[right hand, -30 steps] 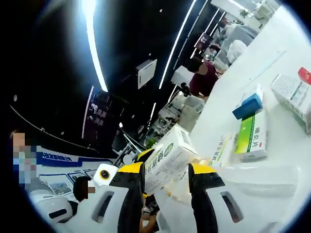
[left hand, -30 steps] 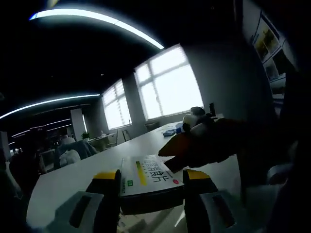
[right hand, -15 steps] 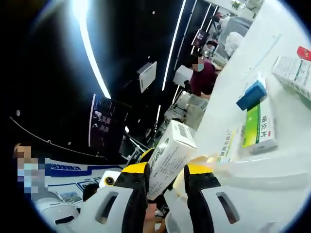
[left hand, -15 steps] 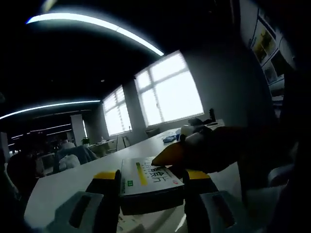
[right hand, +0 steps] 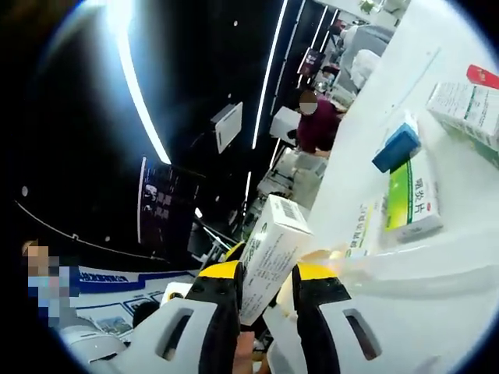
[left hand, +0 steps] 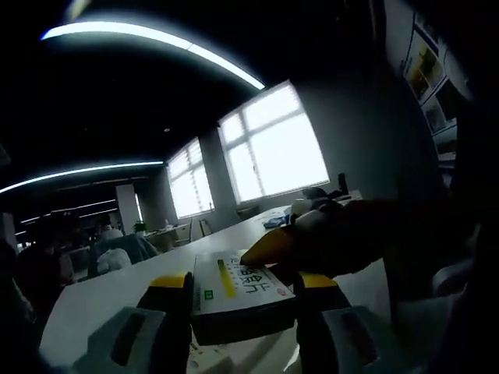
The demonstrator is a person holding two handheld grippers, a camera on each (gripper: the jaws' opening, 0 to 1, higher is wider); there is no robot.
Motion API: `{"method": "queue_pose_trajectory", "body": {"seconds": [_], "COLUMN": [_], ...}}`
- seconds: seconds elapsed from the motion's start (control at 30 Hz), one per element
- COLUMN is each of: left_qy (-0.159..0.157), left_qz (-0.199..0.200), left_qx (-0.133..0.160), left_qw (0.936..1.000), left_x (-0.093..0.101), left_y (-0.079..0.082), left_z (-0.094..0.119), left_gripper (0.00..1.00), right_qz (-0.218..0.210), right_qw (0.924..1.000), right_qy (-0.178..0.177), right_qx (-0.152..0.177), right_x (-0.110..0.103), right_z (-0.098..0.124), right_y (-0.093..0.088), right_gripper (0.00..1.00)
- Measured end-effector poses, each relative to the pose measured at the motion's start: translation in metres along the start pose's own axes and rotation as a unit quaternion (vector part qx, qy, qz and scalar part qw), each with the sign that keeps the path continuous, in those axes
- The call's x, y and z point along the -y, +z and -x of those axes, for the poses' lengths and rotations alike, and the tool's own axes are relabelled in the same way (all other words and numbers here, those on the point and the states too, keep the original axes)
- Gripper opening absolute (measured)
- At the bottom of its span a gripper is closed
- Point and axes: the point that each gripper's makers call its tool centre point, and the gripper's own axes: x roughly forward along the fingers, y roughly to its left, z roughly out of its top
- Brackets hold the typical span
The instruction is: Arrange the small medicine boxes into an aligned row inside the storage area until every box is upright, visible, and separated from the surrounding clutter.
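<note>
Medicine boxes, location: one white carton in each pair of tongs; further cartons lie loose on the white tabletop (right hand: 468, 195) in the right gripper view.
Tabletop: long white surface; in the left gripper view it runs from the tongs toward the bright windows (left hand: 273, 144) at the far wall.
Clear plastic storage tray (right hand: 405, 269): translucent rim just beside the right tongs, between them and the loose cartons.
Left-held carton: flat white medicine box with yellow-green stripe and black printed characters (left hand: 238, 284), lying broad face up between the jaws, printed face toward the camera.
Left tongs (left hand: 243, 290): yellow-tipped black jaws clamped on the two long edges of the flat box.
Right-held carton: tall white medicine box with green round mark and barcode (right hand: 273, 253), tilted, its upper end leaning to the right in the view.
Right tongs (right hand: 265, 273): yellow-tipped jaws closed against the sides of the tilted box at its lower part.
Loose cartons: white box with green band (right hand: 413, 204) lying flat near the tray rim; small blue box (right hand: 396, 148) just beyond it; white box with green print and red corner (right hand: 468, 105) farther out, apart from the others.
Orange-and-dark object (left hand: 335, 234): just beyond the left-held box; identity cannot be told.
Background: seated person in dark red top (right hand: 316, 125) at a far tabletop.
</note>
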Motion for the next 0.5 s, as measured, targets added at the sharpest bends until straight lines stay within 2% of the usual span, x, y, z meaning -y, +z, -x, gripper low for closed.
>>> {"method": "queue_pose_trajectory", "body": {"seconds": [0.13,0.5], "left_qy": [0.001,-0.011], "left_qz": [-0.029,-0.016], "left_qx": [-0.008,-0.012], "left_qw": [0.9996,0.9997], "left_x": [0.0009,0.0025], "left_y": [-0.0004,-0.0032], "left_z": [-0.0007,-0.0055], "left_gripper": [0.51,0.52], "right_qz": [0.004,0.003], "right_qw": [1.0000,0.9999], "right_qy": [0.004,0.004], "right_qx": [0.006,0.014], "right_x": [-0.0030,-0.0037], "right_z": [0.0007,0.0044], "right_y": [0.0030,0.0084], "right_gripper": [0.20,0.17]}}
